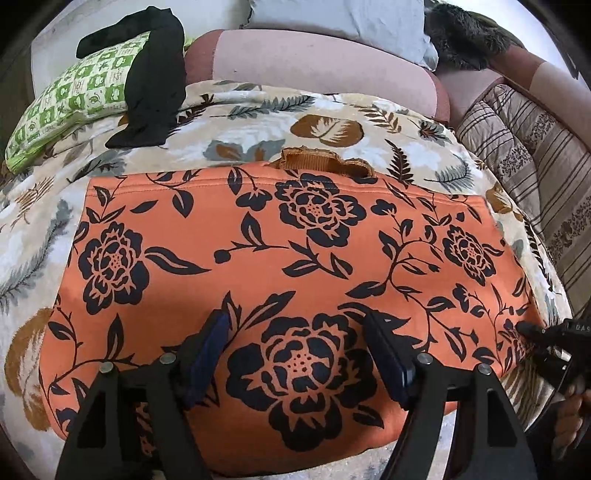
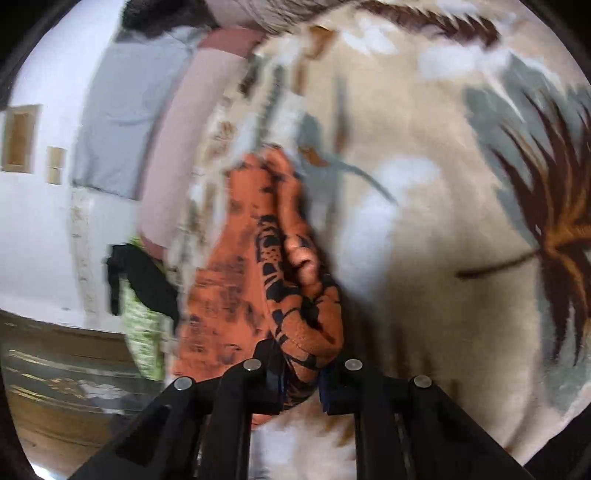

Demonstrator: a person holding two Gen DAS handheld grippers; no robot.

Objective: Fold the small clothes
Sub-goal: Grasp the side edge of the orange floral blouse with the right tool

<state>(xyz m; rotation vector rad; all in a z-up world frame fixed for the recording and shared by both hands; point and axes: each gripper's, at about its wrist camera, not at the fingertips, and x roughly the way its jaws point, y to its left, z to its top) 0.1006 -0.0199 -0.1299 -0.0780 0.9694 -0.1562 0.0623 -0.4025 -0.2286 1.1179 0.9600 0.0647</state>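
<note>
An orange garment with black flowers (image 1: 280, 266) lies spread flat on a leaf-print blanket (image 1: 258, 122). My left gripper (image 1: 295, 328) is open, its two fingers resting on or just over the garment's near middle. My right gripper (image 2: 301, 369) is shut on the garment's right edge, where the orange cloth (image 2: 295, 280) bunches up between its fingers. It also shows at the right edge of the left wrist view (image 1: 535, 334). The right wrist view is blurred.
A green checked pillow (image 1: 74, 96) with a black garment (image 1: 155, 74) draped on it lies at the back left. A pink bolster (image 1: 314, 70), a grey pillow (image 1: 343, 18) and a striped quilt (image 1: 532, 158) lie behind and to the right.
</note>
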